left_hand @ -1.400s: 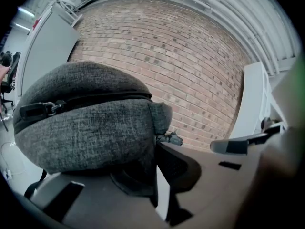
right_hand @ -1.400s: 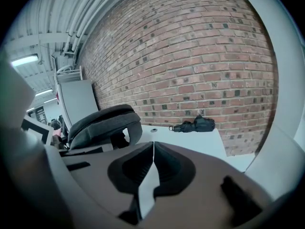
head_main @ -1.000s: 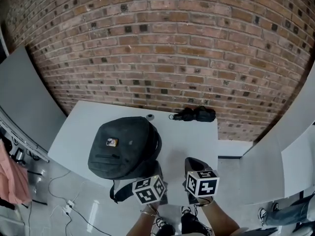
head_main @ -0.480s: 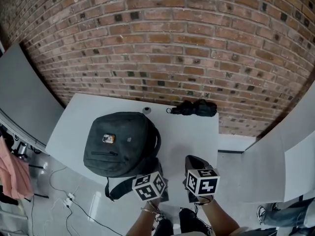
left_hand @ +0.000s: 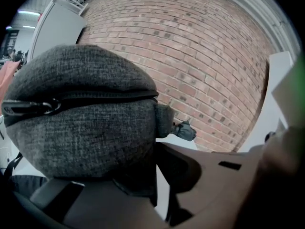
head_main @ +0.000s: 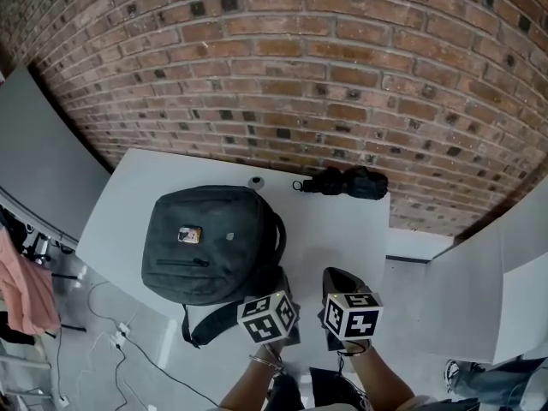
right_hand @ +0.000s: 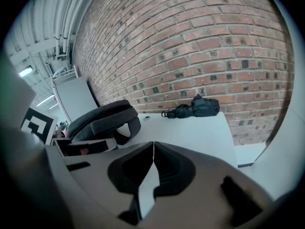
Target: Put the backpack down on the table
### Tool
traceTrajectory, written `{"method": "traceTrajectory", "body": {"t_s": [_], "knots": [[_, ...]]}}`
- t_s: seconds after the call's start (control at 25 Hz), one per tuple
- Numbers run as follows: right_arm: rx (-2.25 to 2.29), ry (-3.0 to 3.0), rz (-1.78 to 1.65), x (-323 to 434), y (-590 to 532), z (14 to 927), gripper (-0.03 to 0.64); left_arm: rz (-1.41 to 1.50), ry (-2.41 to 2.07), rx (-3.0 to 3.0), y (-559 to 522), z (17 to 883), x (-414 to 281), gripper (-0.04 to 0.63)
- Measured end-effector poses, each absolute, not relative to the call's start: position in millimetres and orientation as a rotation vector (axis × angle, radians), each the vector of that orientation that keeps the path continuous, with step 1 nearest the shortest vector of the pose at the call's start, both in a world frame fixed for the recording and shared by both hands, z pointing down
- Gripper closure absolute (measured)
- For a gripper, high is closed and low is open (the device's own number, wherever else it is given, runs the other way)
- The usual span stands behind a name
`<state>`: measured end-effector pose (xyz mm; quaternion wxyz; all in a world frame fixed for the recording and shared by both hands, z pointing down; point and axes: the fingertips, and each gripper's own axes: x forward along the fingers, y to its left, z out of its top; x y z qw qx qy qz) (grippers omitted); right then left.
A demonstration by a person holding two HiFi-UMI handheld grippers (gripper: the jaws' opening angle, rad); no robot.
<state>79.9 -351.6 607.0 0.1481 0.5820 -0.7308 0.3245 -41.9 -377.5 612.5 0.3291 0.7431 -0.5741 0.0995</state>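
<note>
Left gripper (left_hand: 157, 151): jaws nearly together, pinching a fold of dark fabric at the near end of the grey backpack (head_main: 210, 242). The bag's zipped bulk fills the left of the left gripper view.

Right gripper (right_hand: 153, 149): jaws closed pad to pad with nothing between them. It is held just beside the left gripper, over the near edge of the white table (head_main: 334, 229).

The backpack lies over the left half of the table, front panel up, with a small orange patch (head_main: 189, 235) on top. Whether its full weight rests on the tabletop cannot be told. A black strap (head_main: 205, 324) hangs past the near table edge.

At the far edge lie a folded black umbrella (head_main: 342, 182) and a small round grey object (head_main: 256, 181), both apart from the bag. A brick wall (head_main: 300, 58) stands behind.
</note>
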Motion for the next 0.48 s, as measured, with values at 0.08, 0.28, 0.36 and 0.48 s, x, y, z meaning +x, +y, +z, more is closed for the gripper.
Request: {"method": "traceTrajectory", "body": {"t_s": [0.08, 0.28, 0.36, 0.48], "knots": [[1.67, -2.097, 0.946, 82.8, -357.6, 614.1, 0.586, 0.272, -1.507, 1.929, -385.6, 618.8, -37.3, 0.555], [1.657, -2.071, 0.988, 95.0, -370.3, 634.6, 0.586, 0.278, -1.519, 1.887, -405.1, 633.9, -26.1, 0.555], [1.654, -2.06, 1.0, 99.8, -375.3, 641.9, 0.586, 0.28, -1.518, 1.873, -410.1, 640.1, -23.2, 0.555], [1.648, -2.049, 0.993, 107.9, -383.1, 652.2, 0.586, 0.278, -1.513, 1.857, -414.0, 650.7, -18.7, 0.555]]}}
